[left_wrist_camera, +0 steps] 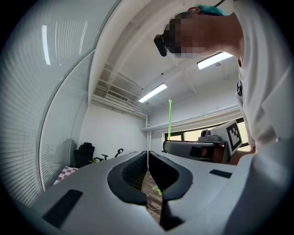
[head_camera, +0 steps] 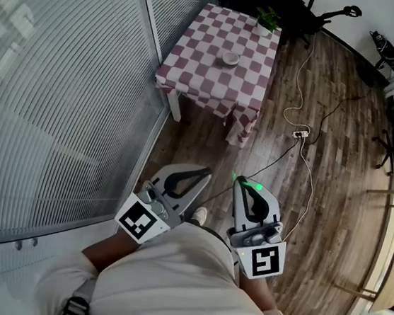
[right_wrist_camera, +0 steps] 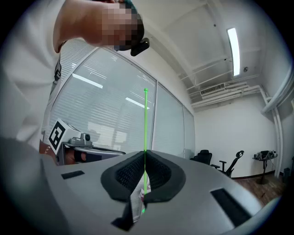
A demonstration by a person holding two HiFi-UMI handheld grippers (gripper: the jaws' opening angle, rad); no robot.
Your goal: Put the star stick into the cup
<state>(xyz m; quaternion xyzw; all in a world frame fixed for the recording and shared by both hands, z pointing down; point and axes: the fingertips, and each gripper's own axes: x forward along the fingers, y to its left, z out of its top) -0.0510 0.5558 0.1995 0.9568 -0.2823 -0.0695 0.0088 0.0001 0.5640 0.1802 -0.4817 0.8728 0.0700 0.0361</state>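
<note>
The right gripper [head_camera: 245,186] has its jaws squeezed shut on the star stick [right_wrist_camera: 145,131]. The stick is thin and green. It is pinched right where the two pads meet. Its long way runs straight out past the jaw tips, in line with the jaws. It points up toward the ceiling, not down at anything. (I cannot tell which end has the star.)

The left gripper [head_camera: 197,171] sits just beside the right one. Its jaws are closed too, with nothing between them. From the left jaws, the stick shows off to the side, standing up tall.

The cup [head_camera: 230,58] is well apart from both sets of jaws. It is far out in front of them, on the table [head_camera: 201,75] with the red and white squares. It sits near the middle of the table top. It is too small here to see if anything is inside it. A little plant [head_camera: 268,19] stands at the far edge of the table, past the cup.

I think the right gripper has to do the job, since it holds the stick. It will need to get close to the cup and tip the stick so one end points down into it.
</note>
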